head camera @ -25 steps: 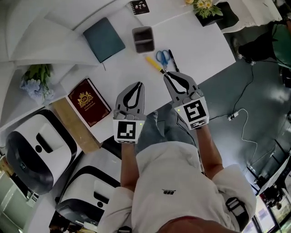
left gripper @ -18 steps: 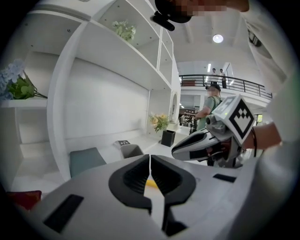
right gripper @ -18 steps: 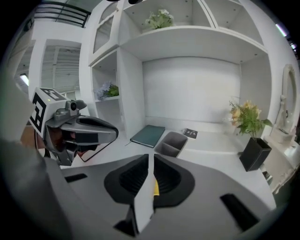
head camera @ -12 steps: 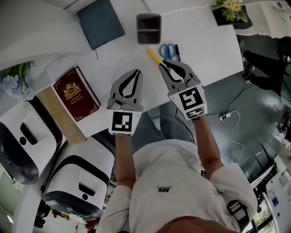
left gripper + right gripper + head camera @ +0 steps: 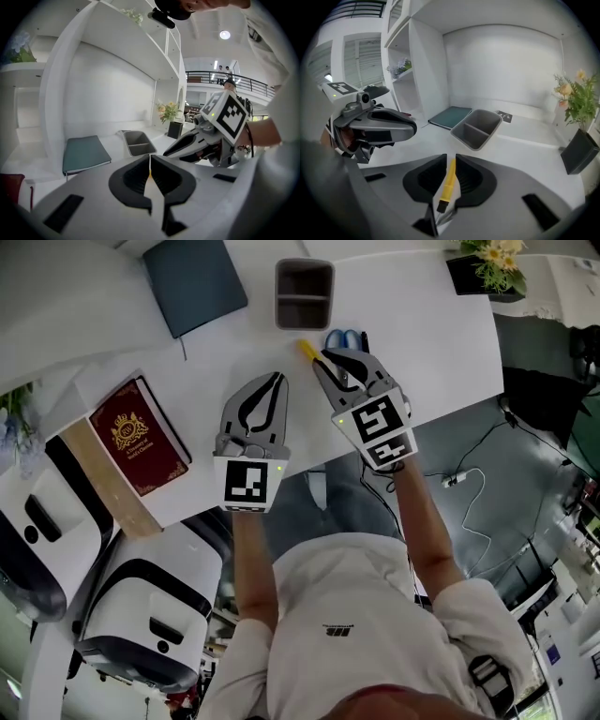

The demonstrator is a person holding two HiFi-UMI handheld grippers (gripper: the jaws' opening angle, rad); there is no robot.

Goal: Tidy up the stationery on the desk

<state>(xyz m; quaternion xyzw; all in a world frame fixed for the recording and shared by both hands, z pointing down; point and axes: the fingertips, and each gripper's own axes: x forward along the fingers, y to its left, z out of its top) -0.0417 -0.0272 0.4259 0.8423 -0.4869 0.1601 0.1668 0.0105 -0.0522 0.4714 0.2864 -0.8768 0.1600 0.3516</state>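
**Slim gap over a slim target**

The right gripper (image 5: 325,359) holds nothing. Its jaws have just been opening and stand only slightly apart, with the yellow pen (image 5: 448,180) showing in the gap. The pen lies mid-counter between the grey organiser (image 5: 304,292) and the near edge, with the scissors (image 5: 345,338) just beside it. With so little clearance, a jaw could land on the pen and skid it into the scissors. The left gripper (image 5: 150,161) hovers closed and empty.

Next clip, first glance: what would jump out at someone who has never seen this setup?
First, the two grippers over the white desk. The right gripper points down at a yellow pen-like tool lying between its jaws, which have just been opening. The left gripper hovers beside it, jaws together. Next come the dark red book with a gold crest at the desk's left edge, and the grey two-compartment tray just beyond the grippers.
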